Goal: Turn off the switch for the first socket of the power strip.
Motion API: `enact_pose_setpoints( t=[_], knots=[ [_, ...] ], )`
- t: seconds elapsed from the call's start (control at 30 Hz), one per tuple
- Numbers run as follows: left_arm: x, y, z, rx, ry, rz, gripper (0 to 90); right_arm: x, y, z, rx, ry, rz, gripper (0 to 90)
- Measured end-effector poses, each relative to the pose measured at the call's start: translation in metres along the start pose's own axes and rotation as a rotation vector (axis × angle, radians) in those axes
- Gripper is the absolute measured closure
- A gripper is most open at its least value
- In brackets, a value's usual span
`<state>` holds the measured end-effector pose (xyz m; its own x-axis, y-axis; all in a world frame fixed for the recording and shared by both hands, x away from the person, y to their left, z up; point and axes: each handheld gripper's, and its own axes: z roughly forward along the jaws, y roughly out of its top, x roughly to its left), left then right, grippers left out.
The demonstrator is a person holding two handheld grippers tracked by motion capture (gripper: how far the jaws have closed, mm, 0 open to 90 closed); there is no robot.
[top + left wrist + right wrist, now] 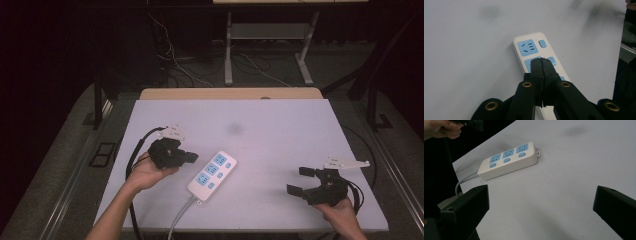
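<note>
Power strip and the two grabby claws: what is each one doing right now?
Power strip: lying flat on the white table, nothing plugged into its sockets, cord running off the near edge.
Left gripper: shut, empty, tips over the strip.
Right gripper: open, empty, away from the strip.

I see a white power strip lying slantwise on the table, left of its middle. Its three blue sockets each have a blue button beside them. Its grey cord runs off the table's near edge. Beyond the table's far edge stands a grey frame, with what look like loose cables on the floor.
</note>
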<state>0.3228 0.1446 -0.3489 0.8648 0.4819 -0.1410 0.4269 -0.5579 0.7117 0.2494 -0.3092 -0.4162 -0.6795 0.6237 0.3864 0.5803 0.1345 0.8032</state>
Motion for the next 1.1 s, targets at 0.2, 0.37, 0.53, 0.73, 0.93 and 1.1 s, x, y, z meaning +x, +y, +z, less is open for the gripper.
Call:
enact_pose_setpoints(
  t=[0.2, 0.37, 0.53, 0.73, 0.93, 1.1],
  knots=[
    [0.004, -0.007, -0.015, -0.047, -0.001, -0.026, 72.3, 0.000, 0.000, 0.000, 0.000, 0.000, -0.002, 0.3],
    [0.010, -0.014, -0.024, -0.075, 0.011, -0.082, 51.5, 0.000, 0.000, 0.001, -0.001, 0.000, 0.001, 0.3],
    [0.014, -0.025, -0.031, -0.118, 0.017, -0.121, 30.9, 0.000, 0.000, 0.001, 0.000, 0.000, 0.001, 0.3],
    [0.013, -0.036, -0.037, -0.159, 0.068, -0.154, 11.4, 0.000, 0.000, 0.001, 0.001, 0.001, 0.003, 0.3],
    [0.006, -0.046, -0.040, -0.200, 0.105, -0.172, 0.0, 0.000, 0.000, 0.002, 0.000, 0.001, 0.002, 0.3],
    [-0.001, -0.054, -0.039, -0.232, 0.114, -0.169, 0.0, 0.000, 0.000, 0.001, 0.000, 0.001, 0.002, 0.3]
  ],
)
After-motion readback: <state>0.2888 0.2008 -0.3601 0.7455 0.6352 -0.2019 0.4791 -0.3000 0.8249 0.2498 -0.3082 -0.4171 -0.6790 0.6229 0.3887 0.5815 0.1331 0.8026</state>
